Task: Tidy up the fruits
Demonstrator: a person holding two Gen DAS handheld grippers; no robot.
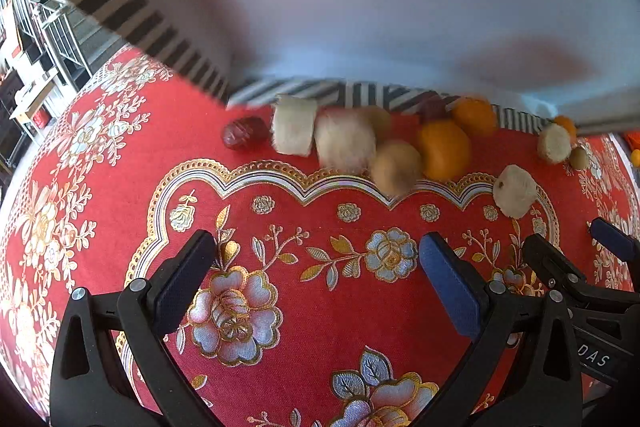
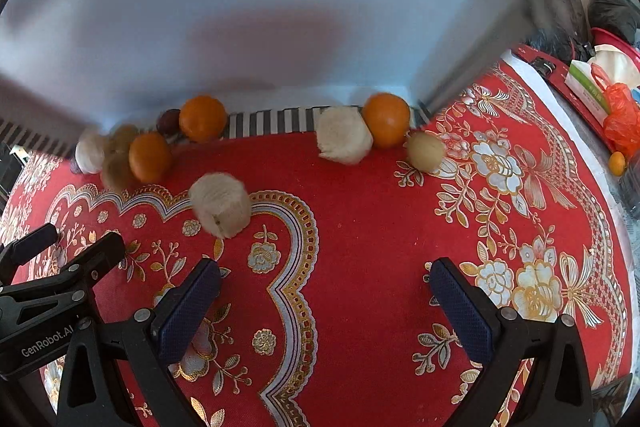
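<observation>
The surface [image 2: 360,227] wears a red cloth with gold flowers. On it lie pale cut fruit pieces [image 2: 221,203], oranges [image 2: 387,120], a dark red date [image 1: 244,133], and a striped box [image 2: 276,121] behind them.

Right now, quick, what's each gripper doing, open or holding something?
Left gripper: open, holding nothing.
Right gripper: open, holding nothing.

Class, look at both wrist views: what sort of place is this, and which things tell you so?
Probably a home: a table under a red floral tablecloth, loose oranges and other fruit on it, plastic bags at the right, and a stair railing beyond.
</observation>
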